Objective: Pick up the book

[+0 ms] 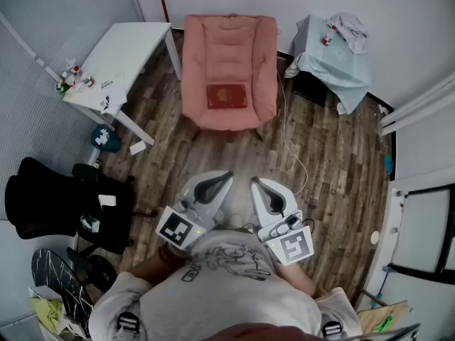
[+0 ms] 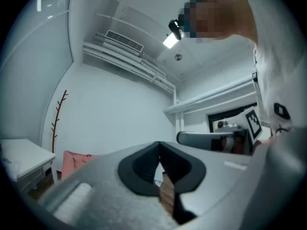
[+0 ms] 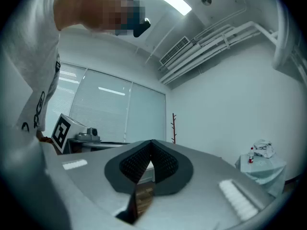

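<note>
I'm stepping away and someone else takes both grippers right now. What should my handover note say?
Left gripper: shut, empty, held close to the body.
Right gripper: shut, empty, beside the left one.
Book: red, lying flat on the seat of the pink armchair, ahead across the wooden floor.
Done: nothing yet; the book is untouched.
Left: approach the armchair, open a gripper, close it on the book, lift it.

Head view steeply downward; other two level, toward coat rack [image 2: 56, 121].
</note>
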Demonstrator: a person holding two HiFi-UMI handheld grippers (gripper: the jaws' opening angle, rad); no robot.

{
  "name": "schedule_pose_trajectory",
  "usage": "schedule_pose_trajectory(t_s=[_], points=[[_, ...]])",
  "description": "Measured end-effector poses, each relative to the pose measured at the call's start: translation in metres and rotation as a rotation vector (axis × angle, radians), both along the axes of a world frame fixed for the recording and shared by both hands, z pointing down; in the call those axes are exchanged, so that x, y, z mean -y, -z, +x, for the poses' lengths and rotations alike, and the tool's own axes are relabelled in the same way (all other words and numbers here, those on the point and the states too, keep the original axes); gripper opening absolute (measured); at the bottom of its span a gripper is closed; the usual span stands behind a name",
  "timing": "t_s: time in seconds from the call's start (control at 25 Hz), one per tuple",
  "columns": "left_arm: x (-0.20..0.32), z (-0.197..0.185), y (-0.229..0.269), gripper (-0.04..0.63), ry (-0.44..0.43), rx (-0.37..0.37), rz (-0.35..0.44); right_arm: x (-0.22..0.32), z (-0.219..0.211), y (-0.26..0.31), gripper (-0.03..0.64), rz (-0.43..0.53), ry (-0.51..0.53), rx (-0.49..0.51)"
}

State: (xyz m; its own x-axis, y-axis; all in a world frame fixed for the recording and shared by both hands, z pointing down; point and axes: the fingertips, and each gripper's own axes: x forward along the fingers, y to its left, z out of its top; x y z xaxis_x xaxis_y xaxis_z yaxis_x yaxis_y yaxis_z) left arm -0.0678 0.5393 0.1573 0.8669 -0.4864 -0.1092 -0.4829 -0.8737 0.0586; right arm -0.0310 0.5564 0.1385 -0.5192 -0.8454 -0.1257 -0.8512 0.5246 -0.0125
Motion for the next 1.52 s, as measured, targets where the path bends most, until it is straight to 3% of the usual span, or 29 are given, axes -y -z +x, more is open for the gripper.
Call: schedule_pose_trajectory(t_s=[0.56,1.16,1.52], points=[[-0.011,0.018,-0.004,0.003,0.002,0.011,-0.018,-0.013,0.021,-0.006,0.006,-0.011,0.015,-0.002],[-0.020,0.050,-0.011,0.003,0.065,-0.002,-0.032,-0.021,0.054,-0.020,0.006,-0.034,0.090,-0.023],[0.022,0.031,-0.017,0.003,0.091,0.010,-0.032,0.020,0.043,-0.027,0.006,-0.052,0.094,-0.019]])
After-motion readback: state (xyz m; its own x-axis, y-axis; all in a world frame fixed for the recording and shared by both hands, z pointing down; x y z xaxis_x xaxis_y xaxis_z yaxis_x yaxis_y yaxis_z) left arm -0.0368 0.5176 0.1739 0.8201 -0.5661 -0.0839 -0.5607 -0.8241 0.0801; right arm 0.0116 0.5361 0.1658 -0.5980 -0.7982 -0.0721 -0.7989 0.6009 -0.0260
